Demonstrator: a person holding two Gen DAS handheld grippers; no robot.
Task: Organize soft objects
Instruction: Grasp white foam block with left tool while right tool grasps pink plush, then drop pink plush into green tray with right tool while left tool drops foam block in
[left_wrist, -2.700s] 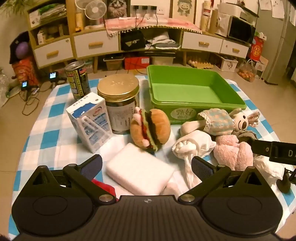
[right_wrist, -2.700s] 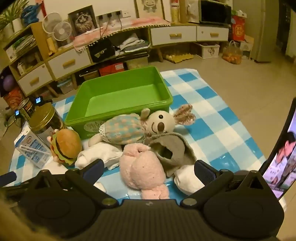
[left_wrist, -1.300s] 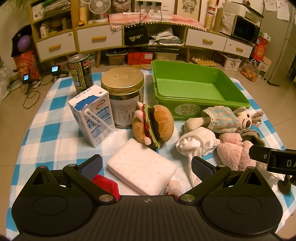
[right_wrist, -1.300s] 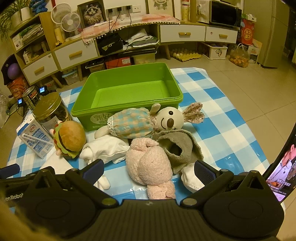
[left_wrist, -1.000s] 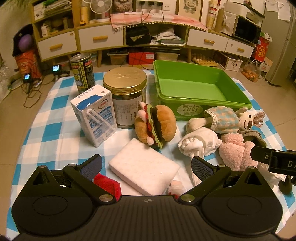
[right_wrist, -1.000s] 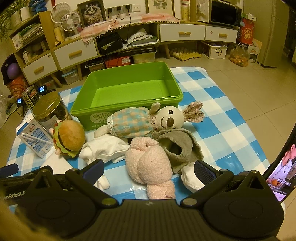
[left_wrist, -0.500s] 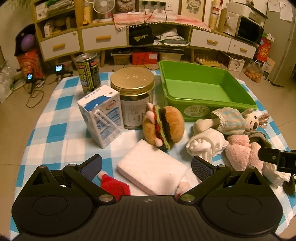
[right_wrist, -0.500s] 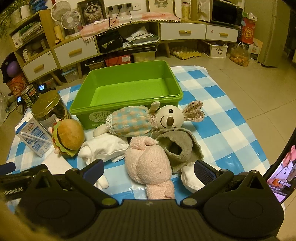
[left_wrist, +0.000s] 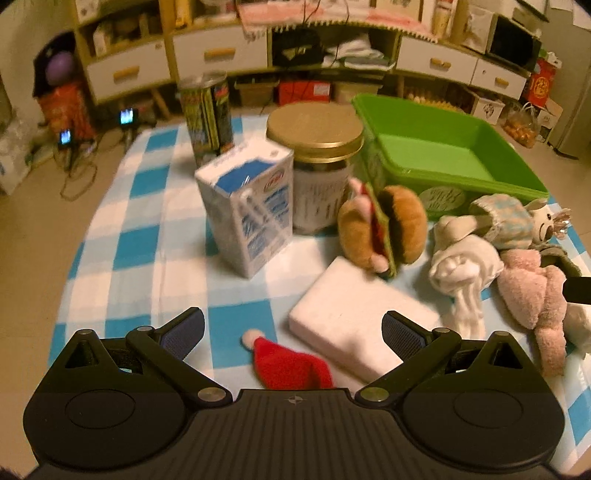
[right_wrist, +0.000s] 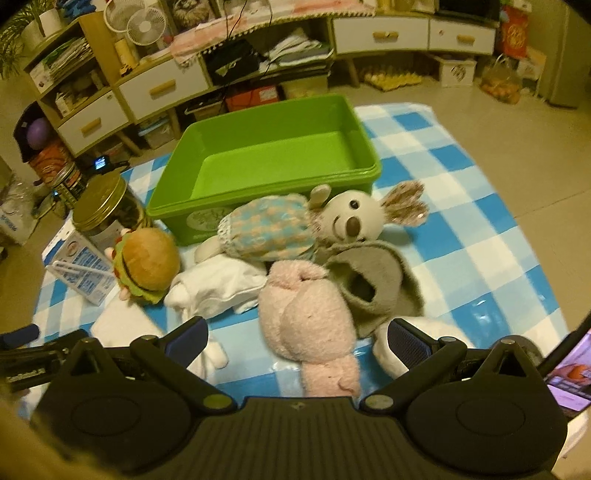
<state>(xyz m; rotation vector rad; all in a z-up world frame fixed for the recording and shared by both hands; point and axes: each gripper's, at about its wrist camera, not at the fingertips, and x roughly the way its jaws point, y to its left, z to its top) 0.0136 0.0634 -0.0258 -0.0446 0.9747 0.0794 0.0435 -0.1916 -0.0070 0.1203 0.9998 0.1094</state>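
Observation:
Soft things lie on a blue-checked cloth in front of an empty green bin: a plush burger, a white sponge block, a small red Santa hat, white cloth, a pink plush, a grey plush piece and a rabbit doll in a checked dress. My left gripper is open and empty, above the red hat. My right gripper is open and empty, over the pink plush.
A milk carton, a gold-lidded glass jar and a tall can stand left of the bin. A phone screen shows at the right edge. Drawers and shelves line the far side. The floor surrounds the cloth.
The left gripper has swung left and back, so the red hat has come into full view between its fingers. The right gripper has moved slightly forward over the pink plush. Both stayed open.

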